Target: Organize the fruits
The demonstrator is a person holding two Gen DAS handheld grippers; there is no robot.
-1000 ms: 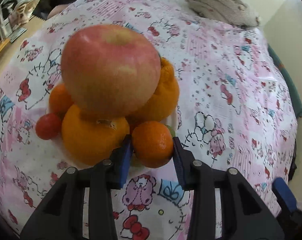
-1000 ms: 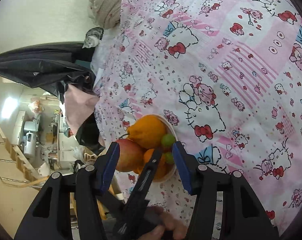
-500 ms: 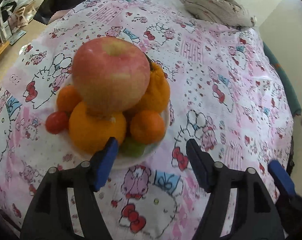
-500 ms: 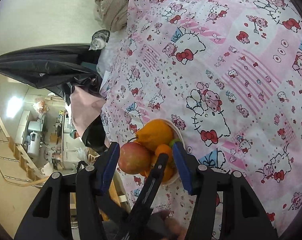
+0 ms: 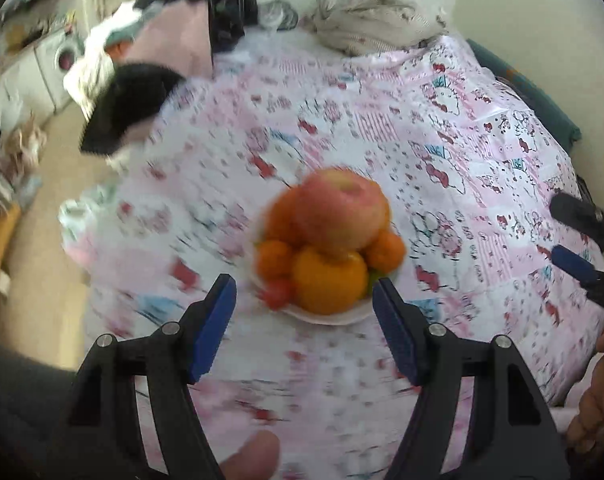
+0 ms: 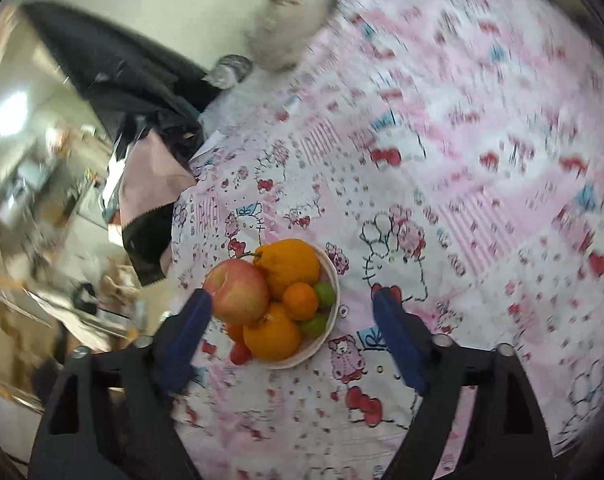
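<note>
A white plate (image 5: 333, 319) on the pink printed bedsheet (image 5: 453, 128) carries a heap of fruit. A red-yellow apple (image 5: 341, 210) sits on top, above large oranges (image 5: 325, 280), small mandarins (image 5: 274, 258), a red tomato (image 5: 278, 294) and green fruits (image 6: 325, 294). My left gripper (image 5: 303, 286) hovers open, back from the plate's near side, holding nothing. In the right wrist view the plate (image 6: 334, 274) and apple (image 6: 238, 292) lie below my right gripper (image 6: 292, 300). Its jaws are opening, with nothing gripped. Its blue pad (image 5: 573, 265) shows at the right edge.
A crumpled beige cloth (image 5: 365, 24) lies at the far end of the bed by the wall. Black and pink garments (image 5: 142, 92) hang over the left edge, with floor and furniture beyond. A person's hand (image 5: 597, 400) is at lower right, and a thumb (image 5: 254, 456) at the bottom.
The left gripper let go of a small mandarin on the plate, opened, and drew back and up. The right gripper's jaws spread wider and it also rose. Both views rolled.
</note>
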